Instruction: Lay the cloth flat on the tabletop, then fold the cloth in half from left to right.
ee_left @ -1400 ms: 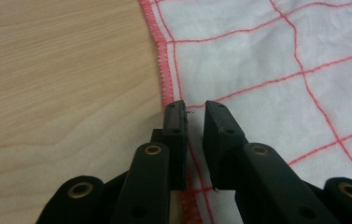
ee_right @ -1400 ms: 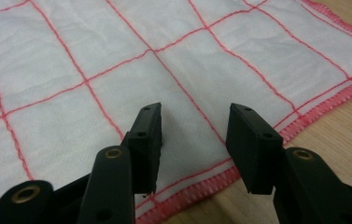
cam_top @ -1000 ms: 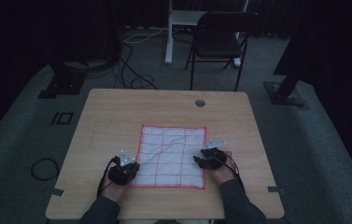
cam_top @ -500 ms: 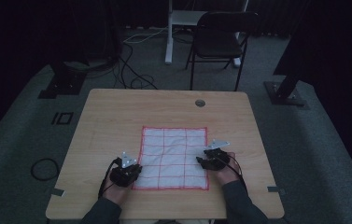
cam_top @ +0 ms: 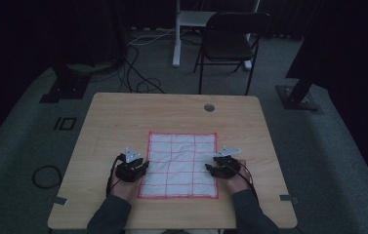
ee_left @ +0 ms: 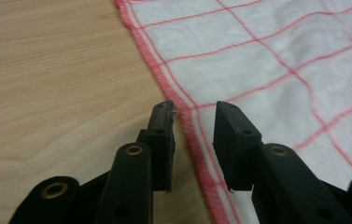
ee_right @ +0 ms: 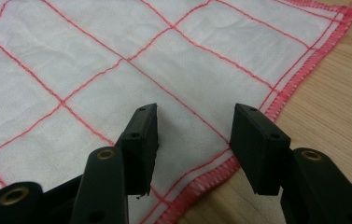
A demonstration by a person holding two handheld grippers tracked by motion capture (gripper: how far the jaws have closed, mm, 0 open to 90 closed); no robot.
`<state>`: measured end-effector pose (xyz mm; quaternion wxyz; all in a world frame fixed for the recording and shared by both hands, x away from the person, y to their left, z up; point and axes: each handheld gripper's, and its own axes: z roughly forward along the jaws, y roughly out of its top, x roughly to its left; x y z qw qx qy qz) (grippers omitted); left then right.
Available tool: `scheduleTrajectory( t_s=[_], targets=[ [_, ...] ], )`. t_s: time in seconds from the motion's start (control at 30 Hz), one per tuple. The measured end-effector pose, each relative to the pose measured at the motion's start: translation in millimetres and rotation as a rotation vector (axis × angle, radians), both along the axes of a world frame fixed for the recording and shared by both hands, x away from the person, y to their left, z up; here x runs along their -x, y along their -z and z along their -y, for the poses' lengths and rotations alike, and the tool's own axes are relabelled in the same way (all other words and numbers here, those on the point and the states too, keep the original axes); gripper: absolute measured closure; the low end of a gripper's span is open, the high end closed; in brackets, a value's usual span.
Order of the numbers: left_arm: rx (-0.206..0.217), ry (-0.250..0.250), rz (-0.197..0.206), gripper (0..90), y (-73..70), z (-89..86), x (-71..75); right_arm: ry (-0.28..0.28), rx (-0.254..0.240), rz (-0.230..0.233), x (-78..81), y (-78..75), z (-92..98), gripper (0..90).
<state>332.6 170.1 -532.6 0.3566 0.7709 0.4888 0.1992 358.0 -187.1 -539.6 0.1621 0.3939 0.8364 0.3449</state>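
Note:
A white cloth [cam_top: 181, 163] with a red grid and red hem lies flat on the wooden table [cam_top: 123, 122]. My left gripper [cam_top: 144, 165] is at the cloth's left edge. In the left gripper view my left gripper [ee_left: 194, 109] is open; its jaws have just been opening, and the hem of the cloth [ee_left: 267, 60] runs loose between them. My right gripper [cam_top: 209, 169] rests at the right edge. In the right gripper view my right gripper [ee_right: 194, 114] is open over the cloth [ee_right: 94, 60] near its corner, pinching nothing.
A round cable hole [cam_top: 209, 107] sits near the table's far edge. Beyond the table stand a dark chair [cam_top: 230, 44] and a white post [cam_top: 176, 34]. Cables [cam_top: 137, 73] lie on the floor, with dark stand bases [cam_top: 69, 85] left and right.
My left gripper has slid a little along the cloth's left edge, away from the person, and its jaws have let go of the hem. The right gripper has stayed in place.

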Motion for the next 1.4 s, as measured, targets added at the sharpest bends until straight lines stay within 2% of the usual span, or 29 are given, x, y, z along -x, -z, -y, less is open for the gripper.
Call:
scheduleTrajectory(
  t_s=[0.3, 0.67, 1.0, 1.17, 1.23, 1.33, 1.4],
  targets=[
    [-0.029, -0.033, -0.022, 62.9, 6.0, 1.4, -10.3, 0.004, 0.0, 0.0, 0.8, 0.1, -0.4, 51.0],
    [-0.039, -0.047, -0.031, 59.2, 6.5, 1.5, -12.4, 0.004, -0.001, 0.001, 0.8, 0.2, -0.5, 50.7],
    [-0.047, -0.078, -0.014, 52.2, 8.3, 2.0, -11.2, 0.002, 0.0, 0.002, 0.8, 0.2, -0.6, 50.5],
    [-0.051, -0.079, -0.028, 52.2, 7.0, 3.1, -11.7, 0.006, -0.002, 0.002, 1.1, 0.3, -0.8, 50.5],
    [-0.046, -0.073, -0.034, 52.4, 6.5, 3.9, -11.8, 0.005, -0.002, 0.002, 0.9, 0.3, -0.7, 50.4],
    [-0.012, -0.061, -0.038, 52.2, 6.9, 5.7, -12.5, 0.003, -0.002, 0.002, 0.7, 0.4, -0.7, 50.3],
    [-0.009, -0.059, -0.04, 52.8, 6.8, 7.7, -13.0, 0.002, -0.003, 0.002, 0.6, 0.4, -0.7, 50.2]
  ],
)
